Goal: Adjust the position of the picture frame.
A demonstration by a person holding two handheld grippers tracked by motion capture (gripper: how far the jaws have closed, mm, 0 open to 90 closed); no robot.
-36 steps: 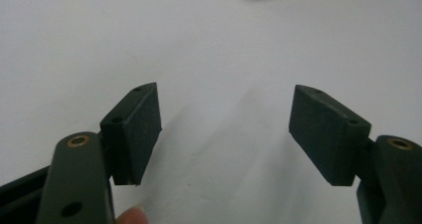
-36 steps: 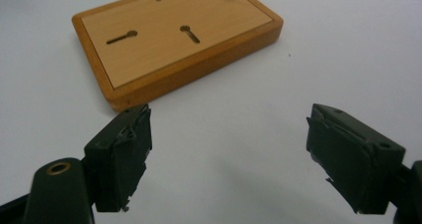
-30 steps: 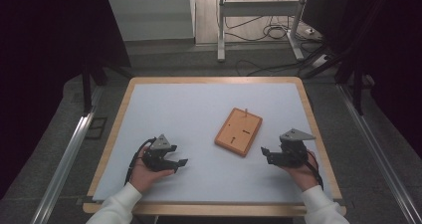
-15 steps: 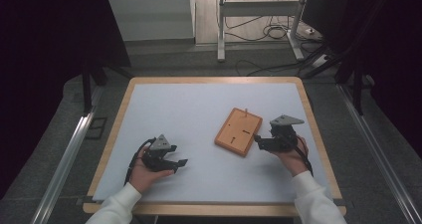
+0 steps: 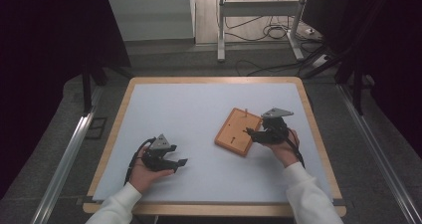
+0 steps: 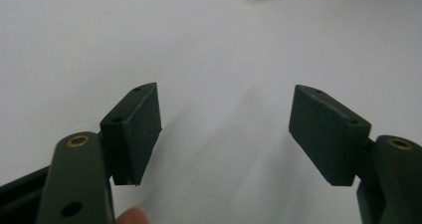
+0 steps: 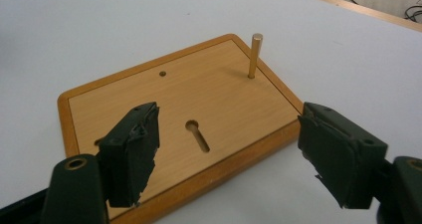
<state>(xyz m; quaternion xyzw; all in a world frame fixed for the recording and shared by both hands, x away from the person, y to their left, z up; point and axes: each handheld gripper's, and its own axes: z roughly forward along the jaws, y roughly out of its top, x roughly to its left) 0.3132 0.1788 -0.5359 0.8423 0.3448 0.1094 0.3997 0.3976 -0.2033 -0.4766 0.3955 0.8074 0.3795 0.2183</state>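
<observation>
Lying right of the white mat's [image 5: 199,114] middle, the wooden board [image 5: 238,132] carries an upright brass peg [image 7: 255,55] at its far corner. Right gripper [image 5: 253,133] straddles the board's near edge, jaws wide (they've just been closing slightly, pads not pressing). Left gripper [image 5: 179,162], well left of the board, gapes empty.

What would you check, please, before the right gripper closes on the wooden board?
1. Right gripper open: ok; its jaws have just been closing a little, still spread wide.
2. Wooden board lined up with it: ok; one jaw is over the top face, the other off the near edge, nothing pressed yet.
3. Brass peg out of the jaws' way: ok, it stands upright at the far corner.
4. Board flat on the white table: ok.
5. Left gripper out of the way: ok, open over bare table, apart from the board.
6. Whether the board is fixed down: cannot tell.
</observation>
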